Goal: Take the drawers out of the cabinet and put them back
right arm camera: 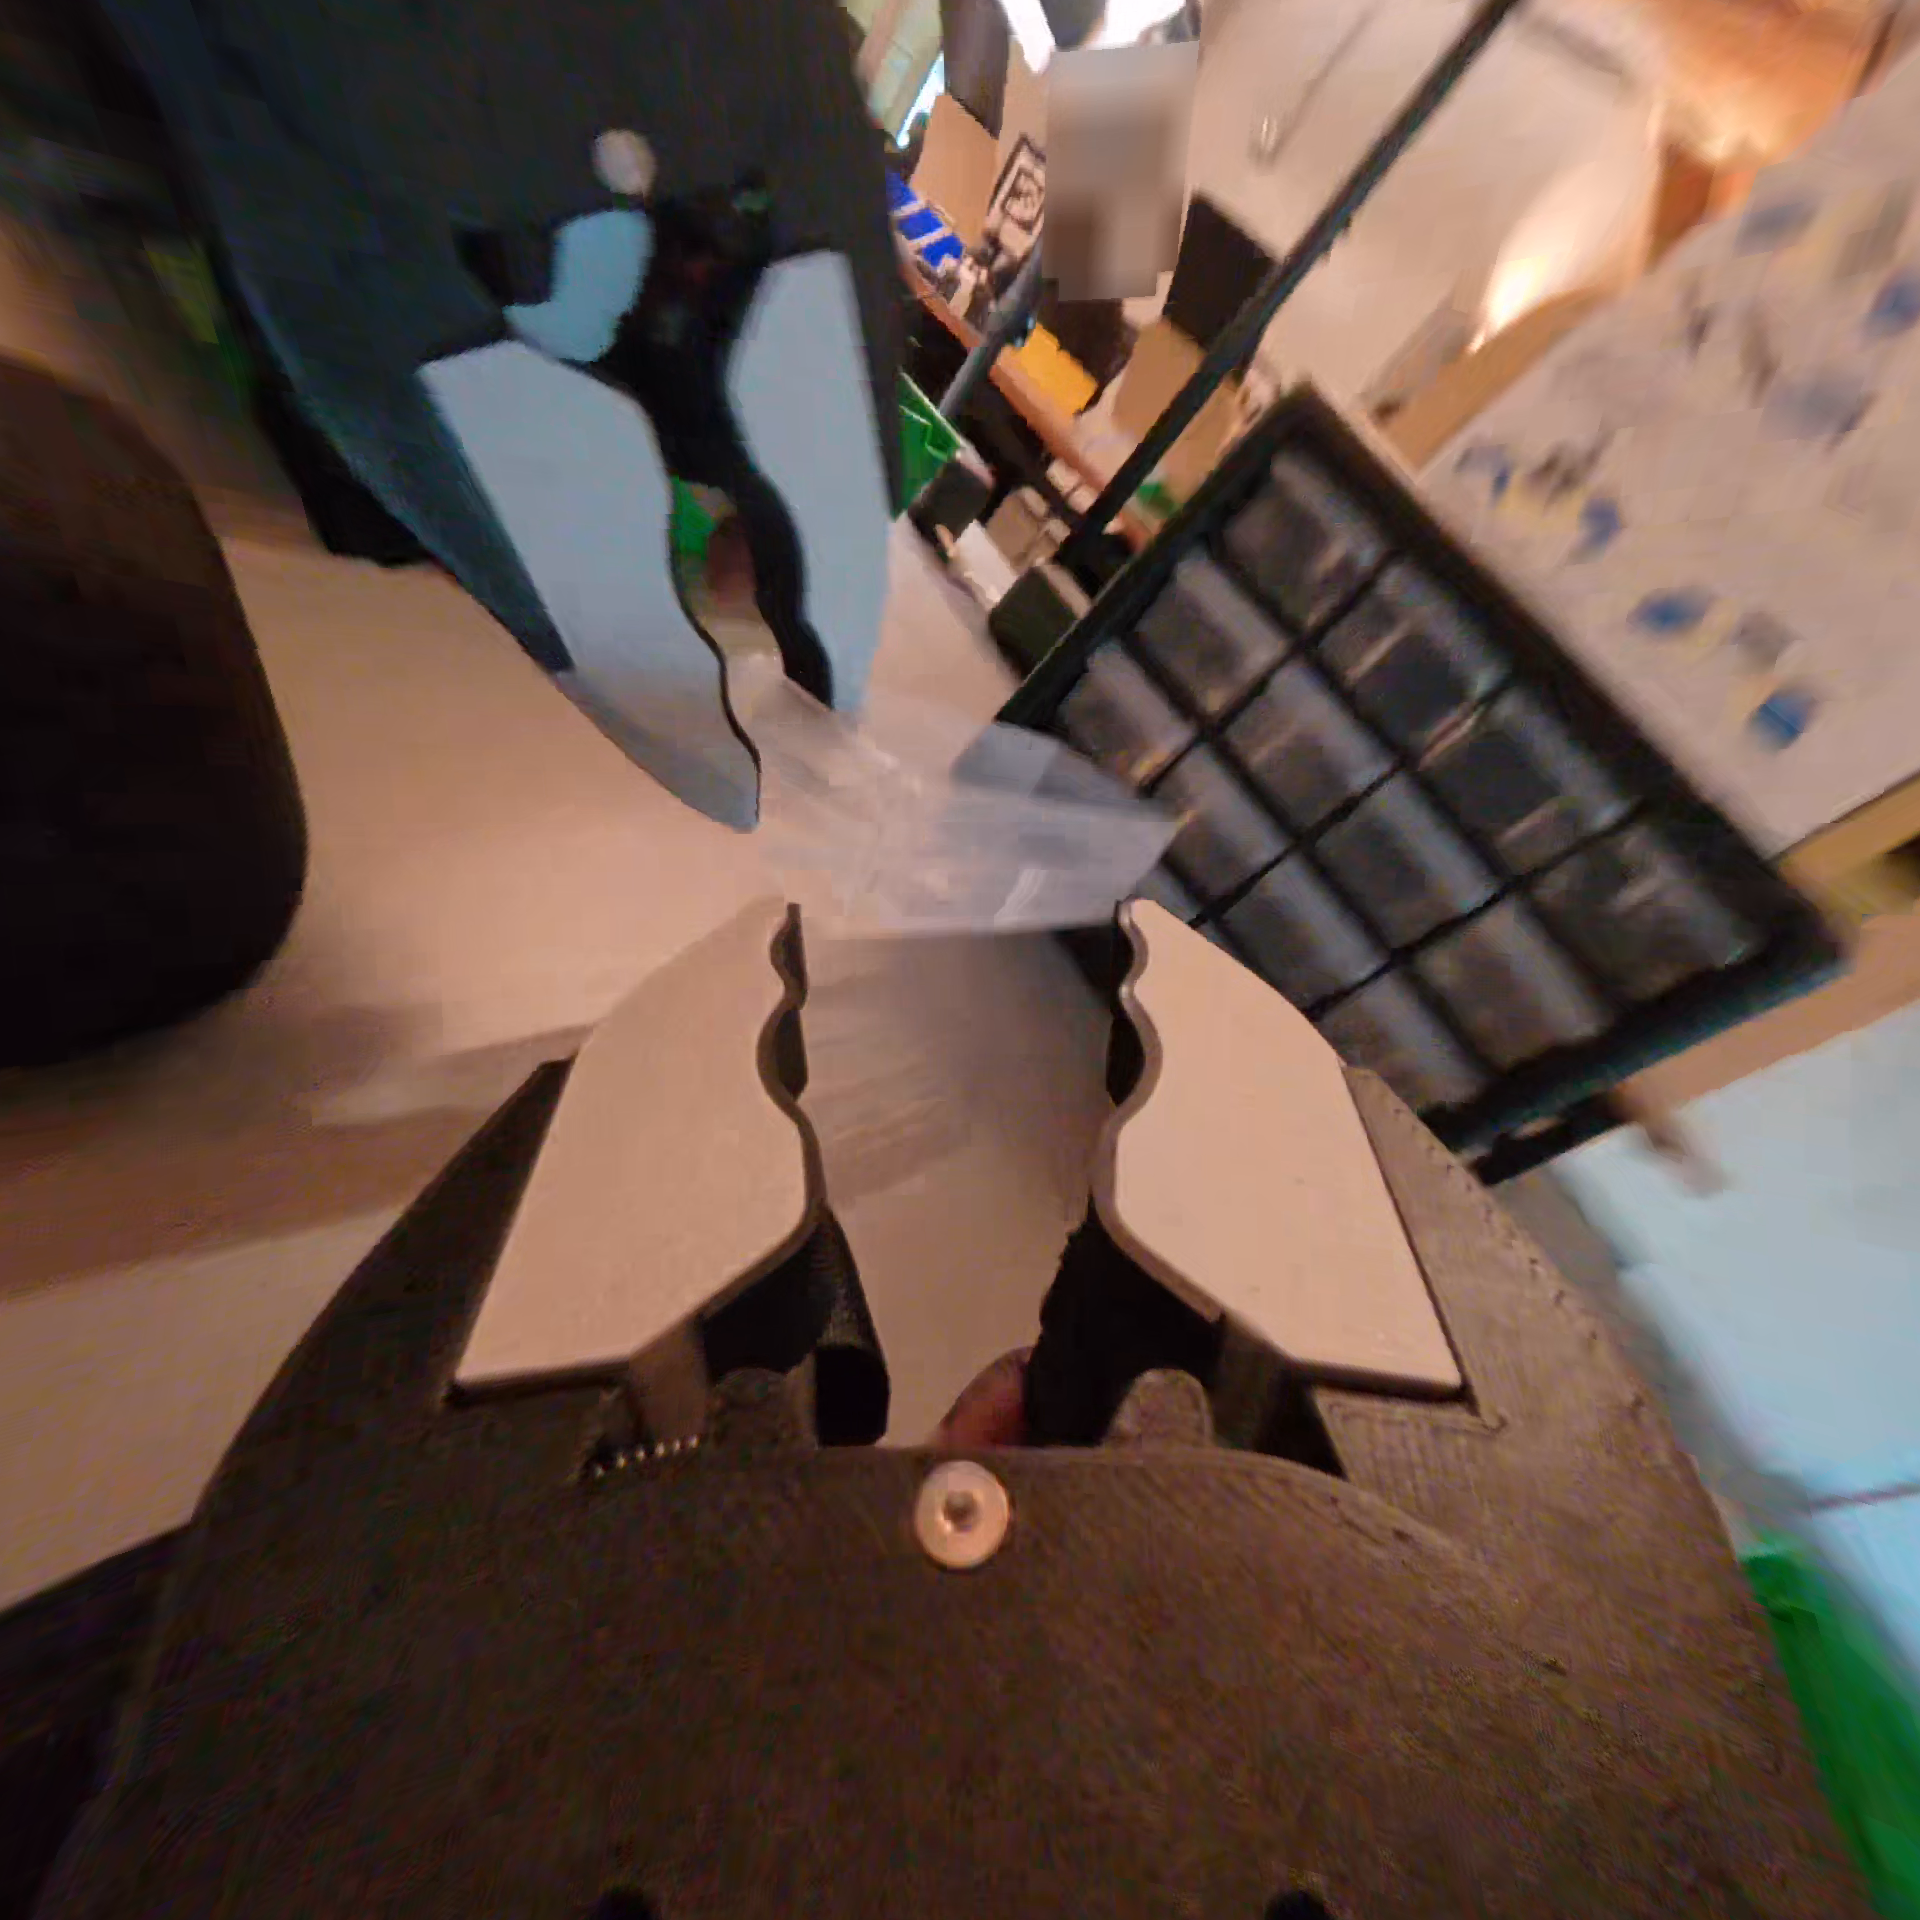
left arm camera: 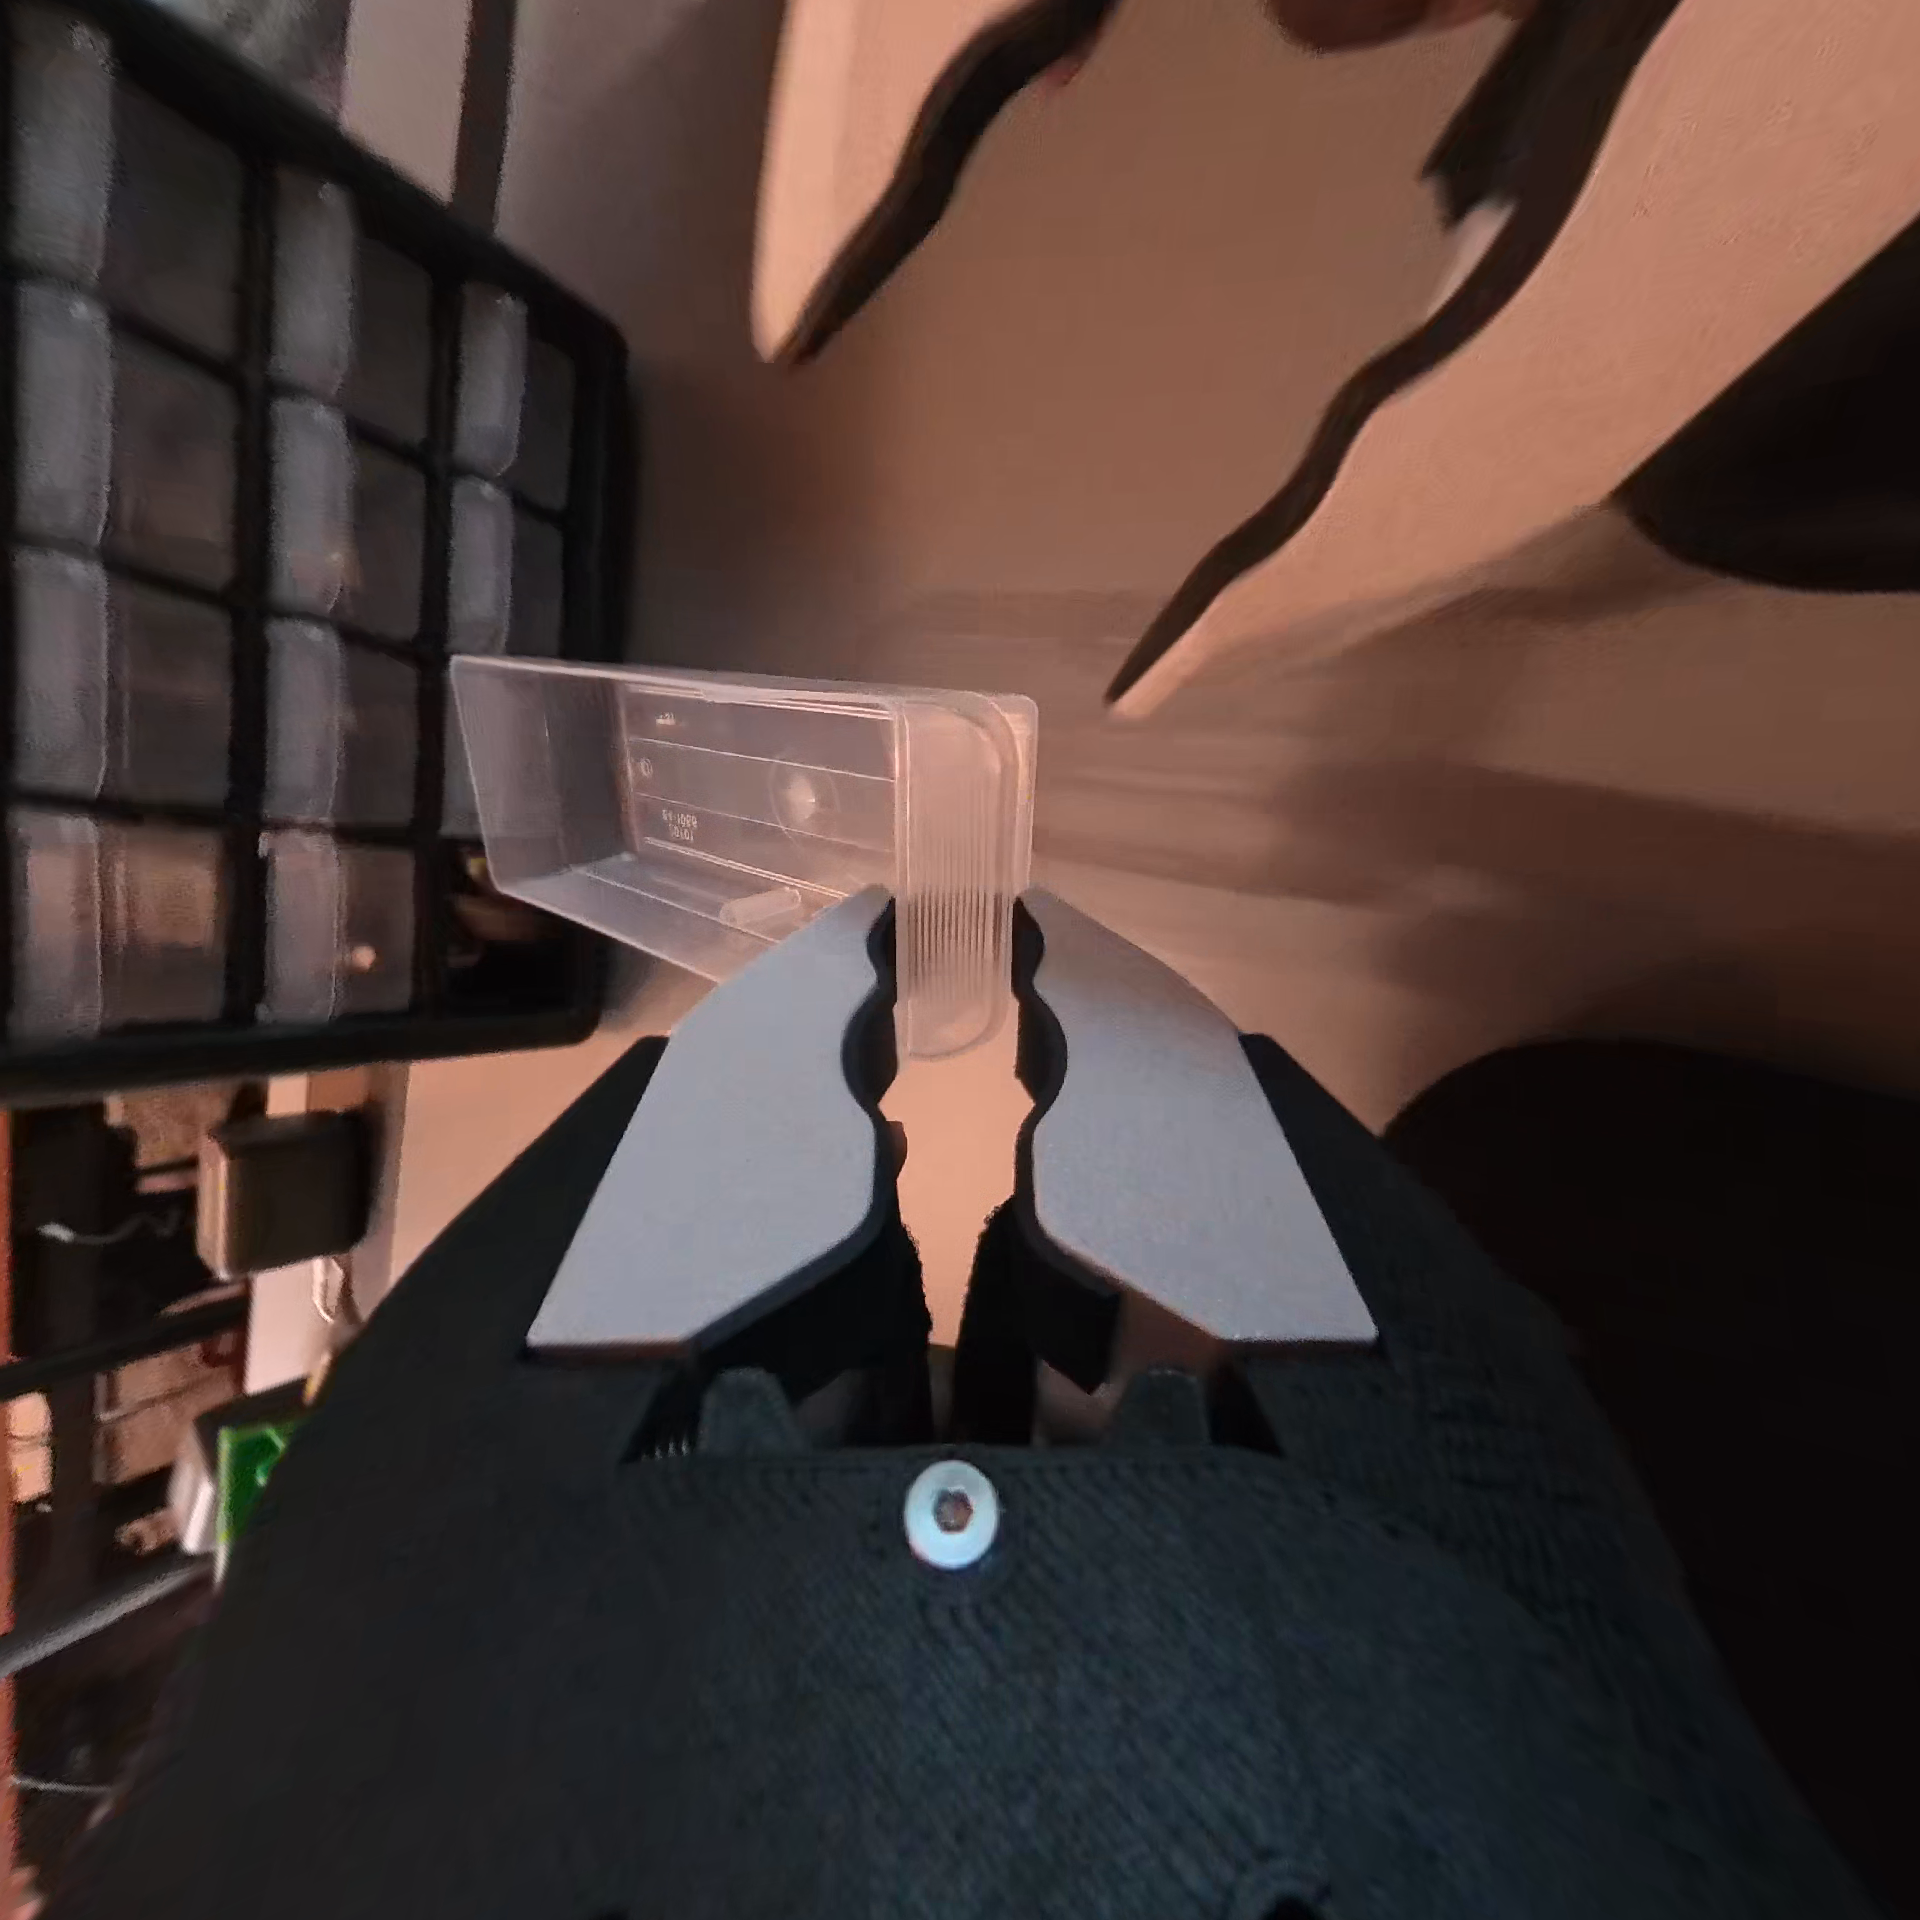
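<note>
My left gripper (left arm camera: 954, 914) is shut on the ribbed front handle of a clear plastic drawer (left arm camera: 727, 800), held in the air just right of the black cabinet (left arm camera: 249, 582). The cabinet holds several translucent drawers; its lower right slot (left arm camera: 509, 935) looks empty. In the right wrist view the cabinet (right arm camera: 1403, 810) is on the right, and the left gripper (right arm camera: 795, 753) holds the drawer (right arm camera: 966, 842) just ahead of my right gripper (right arm camera: 961, 914), which is open and empty. The right gripper (left arm camera: 956, 530) also shows blurred at the top of the left wrist view.
The cabinet stands on a pale table (right arm camera: 436, 852). A dark rounded object (right arm camera: 125, 727) sits at the table's left side. Cluttered shelves (left arm camera: 125, 1299) lie beyond the cabinet. White boxes (right arm camera: 1683, 499) and a thin black pole (right arm camera: 1299, 239) stand behind it.
</note>
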{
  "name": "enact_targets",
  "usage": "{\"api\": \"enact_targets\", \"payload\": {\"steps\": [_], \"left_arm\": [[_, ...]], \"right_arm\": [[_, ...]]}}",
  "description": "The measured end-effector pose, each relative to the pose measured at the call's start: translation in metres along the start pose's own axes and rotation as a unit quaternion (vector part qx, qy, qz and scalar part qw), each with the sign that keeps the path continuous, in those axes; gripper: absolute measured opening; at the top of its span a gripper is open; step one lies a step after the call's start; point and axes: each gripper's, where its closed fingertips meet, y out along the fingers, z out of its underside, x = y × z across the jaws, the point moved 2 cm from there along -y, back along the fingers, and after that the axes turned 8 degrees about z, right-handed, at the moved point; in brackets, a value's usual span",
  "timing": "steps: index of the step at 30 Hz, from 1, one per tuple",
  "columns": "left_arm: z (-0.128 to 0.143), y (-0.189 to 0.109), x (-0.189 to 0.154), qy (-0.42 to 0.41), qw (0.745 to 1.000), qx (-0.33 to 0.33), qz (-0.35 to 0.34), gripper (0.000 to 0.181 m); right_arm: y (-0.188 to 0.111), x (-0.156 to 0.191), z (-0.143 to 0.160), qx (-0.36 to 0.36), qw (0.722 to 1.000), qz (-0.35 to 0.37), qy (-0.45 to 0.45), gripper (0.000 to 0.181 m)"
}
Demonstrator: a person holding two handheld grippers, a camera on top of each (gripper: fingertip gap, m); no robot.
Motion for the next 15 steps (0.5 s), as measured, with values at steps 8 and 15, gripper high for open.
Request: {"api": "enact_targets", "payload": {"steps": [8, 15], "left_arm": [[-0.01, 0.005, -0.023, 0.1, 0.993, 0.066, 0.007, 0.019], [-0.011, 0.007, -0.025, 0.116, 0.991, 0.061, 0.004, 0.019]], "right_arm": [[-0.004, 0.035, -0.01, -0.043, 0.987, -0.036, -0.153, 0.033], [-0.007, 0.043, -0.006, -0.038, 0.977, -0.06, -0.203, 0.017]]}}
